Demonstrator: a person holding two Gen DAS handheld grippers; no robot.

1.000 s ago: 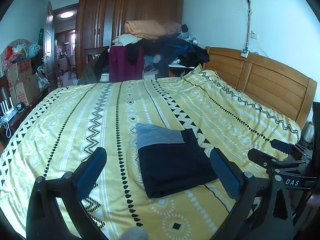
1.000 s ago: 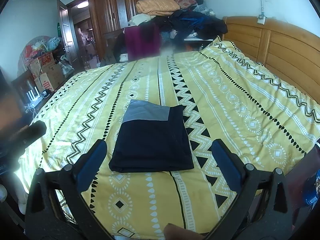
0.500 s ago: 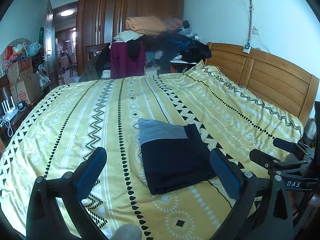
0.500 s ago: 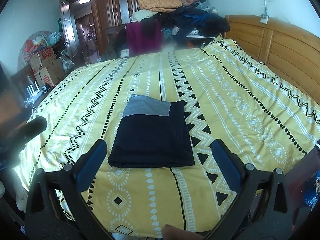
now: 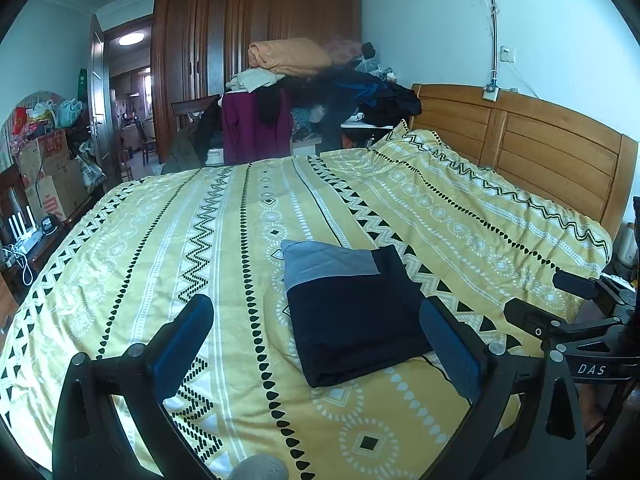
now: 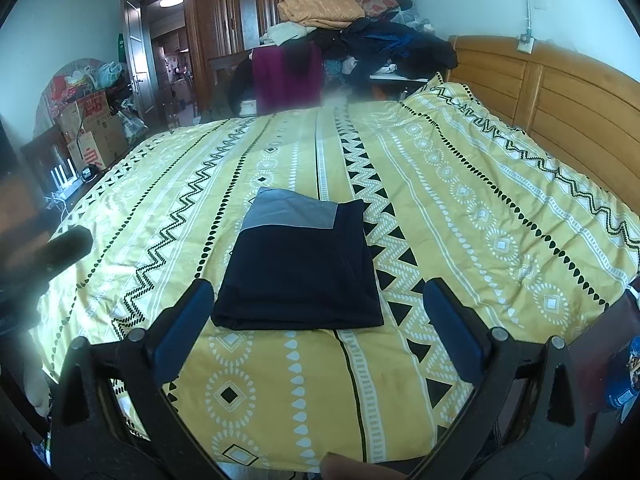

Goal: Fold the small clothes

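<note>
A folded dark navy garment with a grey band lies flat on the yellow patterned bedspread. My left gripper is open and held back from the bed, with the garment ahead between its blue fingers and a little to the right. My right gripper is open too, pulled back near the bed's front edge, the garment's near edge just beyond its fingers. Nothing is held in either one. The right gripper's body shows at the right edge of the left wrist view.
A wooden headboard runs along the right. Behind the bed stand a wardrobe and a heap of clothes and blankets. Cardboard boxes and clutter fill the left side by an open door.
Both grippers have drawn back and risen slightly from the bed; the garment looks a bit farther and stays still. Both remain open.
</note>
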